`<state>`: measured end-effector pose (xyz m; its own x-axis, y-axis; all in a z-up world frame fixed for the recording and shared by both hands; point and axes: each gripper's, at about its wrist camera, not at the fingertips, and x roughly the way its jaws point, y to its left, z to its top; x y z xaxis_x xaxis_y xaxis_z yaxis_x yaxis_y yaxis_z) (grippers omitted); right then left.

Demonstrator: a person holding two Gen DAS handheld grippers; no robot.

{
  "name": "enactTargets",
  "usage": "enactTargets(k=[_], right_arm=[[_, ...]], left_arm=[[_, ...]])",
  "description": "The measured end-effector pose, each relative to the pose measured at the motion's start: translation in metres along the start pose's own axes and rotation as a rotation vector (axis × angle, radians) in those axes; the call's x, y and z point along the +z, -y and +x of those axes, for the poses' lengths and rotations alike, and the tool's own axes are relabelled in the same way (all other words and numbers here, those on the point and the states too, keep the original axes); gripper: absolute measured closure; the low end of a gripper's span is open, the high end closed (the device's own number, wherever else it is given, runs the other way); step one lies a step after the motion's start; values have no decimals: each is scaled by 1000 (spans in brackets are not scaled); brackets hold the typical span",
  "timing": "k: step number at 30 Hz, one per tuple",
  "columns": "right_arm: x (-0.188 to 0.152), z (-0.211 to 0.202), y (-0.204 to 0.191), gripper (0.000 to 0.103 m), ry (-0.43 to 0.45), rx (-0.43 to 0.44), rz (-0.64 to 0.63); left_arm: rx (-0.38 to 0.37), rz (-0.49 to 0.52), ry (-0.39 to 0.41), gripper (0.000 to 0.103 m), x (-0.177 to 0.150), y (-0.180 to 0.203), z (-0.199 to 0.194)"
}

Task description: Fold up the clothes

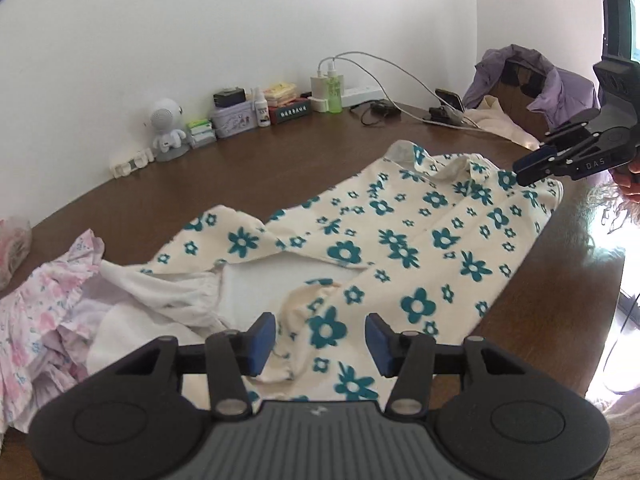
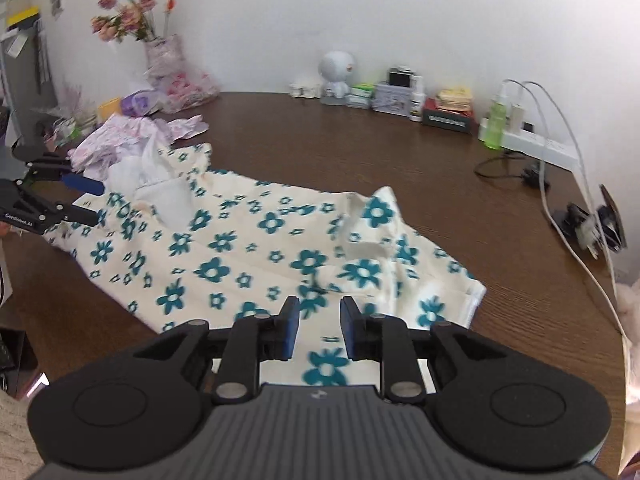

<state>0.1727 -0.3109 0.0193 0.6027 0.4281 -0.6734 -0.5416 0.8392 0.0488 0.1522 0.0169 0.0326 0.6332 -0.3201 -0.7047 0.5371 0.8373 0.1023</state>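
A cream cotton shirt [image 1: 400, 240] printed with teal flowers with white centres covers the middle of the dark brown wood-grain tabletop [image 1: 280, 168]. At the tabletop's left edge lies a white crumpled garment with a pink and pale blue floral print [image 1: 36, 320]. A translucent green plastic bottle [image 1: 334, 88] stands along the far edge. Both grippers are black with blue pads [image 1: 262, 344].
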Motion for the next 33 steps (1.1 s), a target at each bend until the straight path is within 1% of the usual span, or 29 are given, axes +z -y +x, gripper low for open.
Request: enactTargets(k=[1,2,3,4,6,8,9,10,11,13,14,16,19,20,22,23,25,27,29,30,31,33], right_arm=[[2,6,-9,81,-7,9,-26],[0,10,-9,81,-11,6,-24],[-2,14,-10,81,-16,3,-22],[-4,18,-10,81,-20,-1,-20],[-8,25,-11,81,-30,-7,-17],[-12,33,-12,80,-39,-13,-13],[-14,37,-13,78,-43,-16,-11],[-16,40,-13,78,-48,-19,-9],[-19,43,-13,79,-51,-25,-5],[-27,36,0,81,-49,-61,12],[-30,32,5,81,-52,-75,16],[-34,26,10,81,-49,-64,29],[-36,23,11,81,-52,-71,29],[-35,22,10,81,-52,-77,25],[-33,19,6,80,-39,-81,28],[-30,16,4,78,-28,-80,32],[-26,11,-2,74,-7,-79,39],[-25,10,-8,69,-2,-88,15],[-27,13,-9,69,-15,-107,2],[-29,16,-8,69,-29,-120,-1],[-31,18,-6,69,-40,-131,0],[-39,16,5,69,-39,-125,39]], left_arm=[[-4,1,-16,66,-4,4,4],[-5,1,-32,79,-8,6,8],[-1,-4,-48,87,-12,6,11],[6,-12,-63,88,-16,5,14],[46,-19,-82,90,-26,-2,19],[54,-55,-60,93,-33,-17,16],[70,-77,-54,97,-35,-23,14],[102,-82,-48,95,-37,-28,12],[131,-79,-46,90,-40,-31,10],[181,-85,-69,88,-47,-41,6],[176,-97,-62,83,-50,-44,1],[157,-129,-47,81,-58,-51,-7],[221,-123,-54,81,-65,-55,-19],[223,-146,-41,82,-67,-58,-26],[198,-223,-4,84,-70,-66,-42],[179,-245,20,84,-70,-66,-50],[152,-238,46,84,-67,-58,-58],[148,-214,29,83,-66,-46,-54],[151,-201,-6,82,-70,-39,-42],[164,-206,-26,81,-75,-38,-36],[171,-214,-26,81,-80,-39,-33],[160,-262,-11,80,-85,-46,-33]])
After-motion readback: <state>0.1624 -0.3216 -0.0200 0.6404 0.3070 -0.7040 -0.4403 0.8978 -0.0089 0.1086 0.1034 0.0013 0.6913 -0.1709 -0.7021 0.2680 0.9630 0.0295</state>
